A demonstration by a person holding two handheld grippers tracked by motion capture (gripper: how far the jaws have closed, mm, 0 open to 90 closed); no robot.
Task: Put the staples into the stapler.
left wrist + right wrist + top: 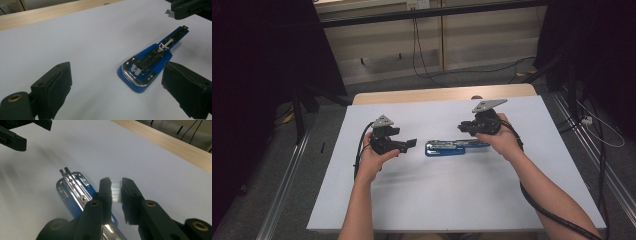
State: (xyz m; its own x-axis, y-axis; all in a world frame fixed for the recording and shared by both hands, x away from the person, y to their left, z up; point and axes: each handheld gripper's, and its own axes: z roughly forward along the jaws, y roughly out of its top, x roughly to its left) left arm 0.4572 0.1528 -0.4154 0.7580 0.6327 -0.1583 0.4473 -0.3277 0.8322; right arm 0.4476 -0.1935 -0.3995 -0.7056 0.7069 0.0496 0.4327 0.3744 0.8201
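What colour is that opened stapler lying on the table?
The stapler is blue with shiny silver metal inside; the left gripper view shows it best.

1. A lab or recording studio is suggested by black curtains (267, 50) hung at both sides.
2. Cables (422, 55) are trailed across the grey carpet.
3. The bench (437, 200) is covered in plain white, with metal floor rails (287, 185) beside it.

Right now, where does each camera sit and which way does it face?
High view: above the table, looking forward and down; forearms, left gripper, right gripper.
Left gripper view: rides the open left gripper, facing the stapler.
Right gripper view: rides the right gripper, pinching a staple strip.
All share the stapler.
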